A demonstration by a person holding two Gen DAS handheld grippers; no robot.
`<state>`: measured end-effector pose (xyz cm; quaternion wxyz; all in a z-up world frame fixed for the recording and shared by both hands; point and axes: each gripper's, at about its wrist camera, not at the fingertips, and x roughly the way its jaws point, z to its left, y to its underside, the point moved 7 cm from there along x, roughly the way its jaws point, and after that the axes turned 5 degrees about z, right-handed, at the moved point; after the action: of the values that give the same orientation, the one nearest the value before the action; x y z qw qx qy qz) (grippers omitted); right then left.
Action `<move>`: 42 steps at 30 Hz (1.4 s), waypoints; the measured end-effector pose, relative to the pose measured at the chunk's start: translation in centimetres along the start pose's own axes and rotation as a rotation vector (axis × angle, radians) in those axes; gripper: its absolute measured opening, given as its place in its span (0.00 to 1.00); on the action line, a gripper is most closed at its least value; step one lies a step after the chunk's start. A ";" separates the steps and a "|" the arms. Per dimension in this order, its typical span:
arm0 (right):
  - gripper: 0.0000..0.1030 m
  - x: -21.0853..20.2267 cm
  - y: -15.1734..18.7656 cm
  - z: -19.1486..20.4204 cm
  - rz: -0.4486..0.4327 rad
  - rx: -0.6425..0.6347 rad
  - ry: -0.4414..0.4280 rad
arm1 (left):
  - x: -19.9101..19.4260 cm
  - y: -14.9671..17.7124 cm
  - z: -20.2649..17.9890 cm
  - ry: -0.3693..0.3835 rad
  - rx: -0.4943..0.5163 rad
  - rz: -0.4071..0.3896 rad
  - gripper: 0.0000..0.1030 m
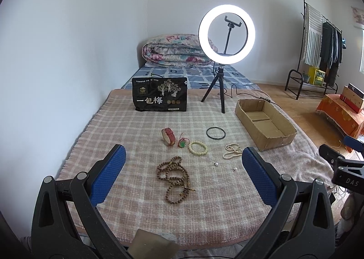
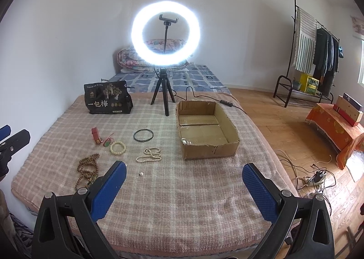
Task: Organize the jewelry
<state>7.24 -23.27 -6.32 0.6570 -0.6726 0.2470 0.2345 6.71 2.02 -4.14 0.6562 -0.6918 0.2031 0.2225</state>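
You get even, soft daylight in both views, with a lit ring light (image 1: 226,34) as the brightest source. In the right wrist view its glow (image 2: 165,34) blooms and smears past its edges; in the left it stays crisp. Sunlight from the window (image 2: 361,63) glares on the floor (image 2: 355,163) at far right. Shadows on the bed (image 1: 141,122) are faint. Fisheye bending curves the walls, and dark vignetting fills your corners.

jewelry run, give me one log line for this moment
stage: start | left claw: open, empty | right claw: open, empty | box: empty | brown beads, pearls, bangle: on blanket
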 end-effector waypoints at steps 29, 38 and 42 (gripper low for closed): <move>0.93 14.2 -3.5 3.7 0.231 -0.248 -0.175 | 10.5 -0.6 4.6 0.115 -0.018 0.340 0.84; 0.79 19.2 0.1 6.8 0.366 -0.270 -0.287 | 16.4 4.3 4.4 0.166 -0.087 0.506 0.70; 0.77 20.7 2.4 7.3 0.422 -0.297 -0.277 | 19.0 6.7 4.4 0.182 -0.129 0.609 0.48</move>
<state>21.66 -16.54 -21.56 0.5155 -0.6568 0.2523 0.4891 18.23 6.25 -20.72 0.4933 -0.6565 0.4442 0.3582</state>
